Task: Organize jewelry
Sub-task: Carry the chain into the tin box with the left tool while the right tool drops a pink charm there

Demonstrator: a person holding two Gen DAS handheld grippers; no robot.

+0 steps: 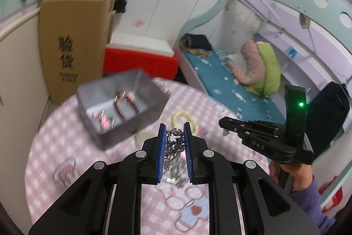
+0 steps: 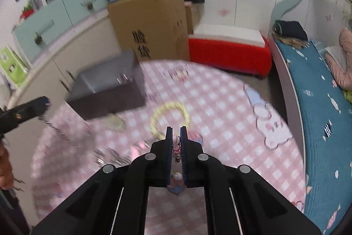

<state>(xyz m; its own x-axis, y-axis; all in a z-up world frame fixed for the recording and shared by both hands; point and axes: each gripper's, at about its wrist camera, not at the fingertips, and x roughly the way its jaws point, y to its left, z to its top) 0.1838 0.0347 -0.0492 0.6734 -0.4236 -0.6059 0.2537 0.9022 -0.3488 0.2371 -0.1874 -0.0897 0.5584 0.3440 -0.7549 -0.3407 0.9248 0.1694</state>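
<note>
Both claws loaded: left gripper (image 1: 175,131) clenches chain (image 1: 173,143), right gripper (image 2: 176,135) clenches charm (image 2: 176,142); box (image 1: 132,113) lies far-left, nearer my left.

1. You have one grey metal box (image 1: 123,112) on the table, with a few pieces of jewelry inside; blur keeps you from counting them.
2. One yellow beaded bracelet (image 2: 169,117) lies on the cloth.
3. One metal chain (image 1: 175,143) and one pink charm (image 2: 176,142) sit in your two grippers.
4. One cardboard carton (image 2: 151,30) stands behind.
</note>
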